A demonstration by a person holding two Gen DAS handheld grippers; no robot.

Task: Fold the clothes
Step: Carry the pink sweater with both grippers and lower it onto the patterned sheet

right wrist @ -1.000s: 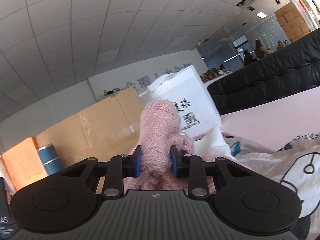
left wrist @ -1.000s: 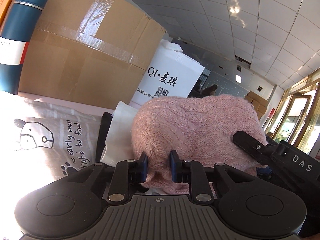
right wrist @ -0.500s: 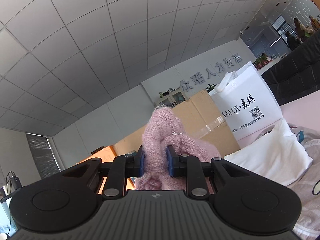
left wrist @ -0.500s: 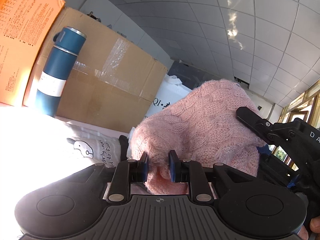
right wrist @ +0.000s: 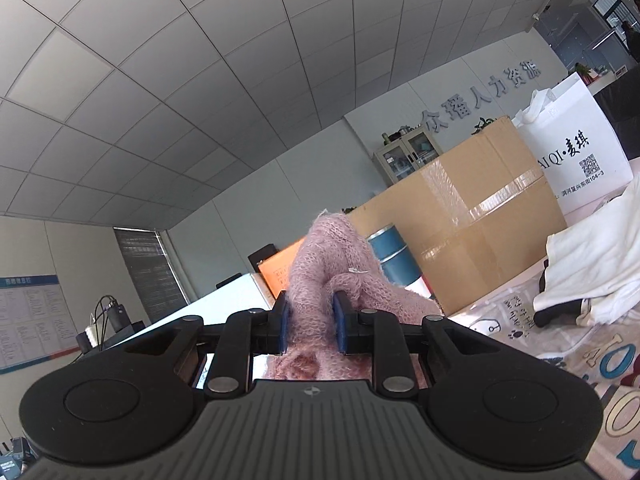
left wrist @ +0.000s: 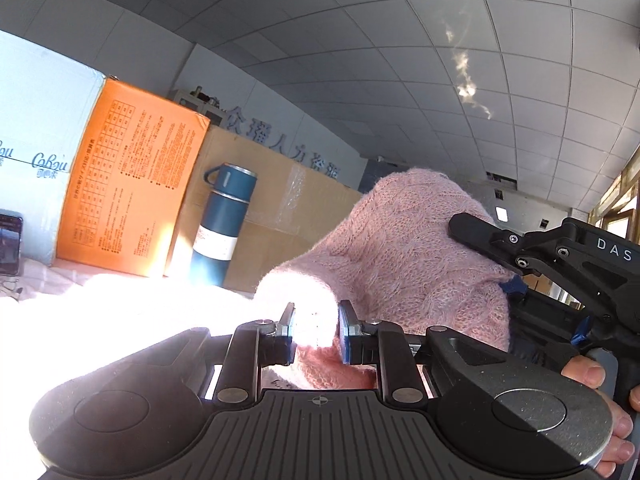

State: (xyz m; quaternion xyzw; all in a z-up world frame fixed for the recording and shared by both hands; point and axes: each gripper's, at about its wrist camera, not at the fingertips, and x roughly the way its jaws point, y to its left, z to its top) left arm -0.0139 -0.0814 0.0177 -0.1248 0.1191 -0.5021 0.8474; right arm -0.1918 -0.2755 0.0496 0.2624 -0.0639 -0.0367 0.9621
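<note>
The pink sweater (left wrist: 400,264) is up in the air, and both claws hold it. The left gripper (left wrist: 315,330) is squeezed tight on a bunched bit of the pink knit, and the right gripper (right wrist: 308,322) is squeezed tight on another bit. In the left view the sweater hangs between them like a soft hump, well above the printed sheet (right wrist: 560,340) that covers the desk. So the sweater is not folded flat now; it is held up in a lump. I think it could be going up to be shaken out, or it could be on its way to be laid down for a fold. I cannot tell which. A white garment (right wrist: 592,268) lies crumpled near the far right edge of the desk, with a dark bit under it, so it looks like it needs folding too. No neat folded pile shows in these pictures. Now the count: one pink sweater, one white garment, two grippers. Along the far edge of the desk stand one blue flask (left wrist: 222,224), one orange box (left wrist: 132,196), one big brown box (right wrist: 472,216) and one white bag (right wrist: 576,152). One hand (left wrist: 600,408) of the person shows at the right.
</note>
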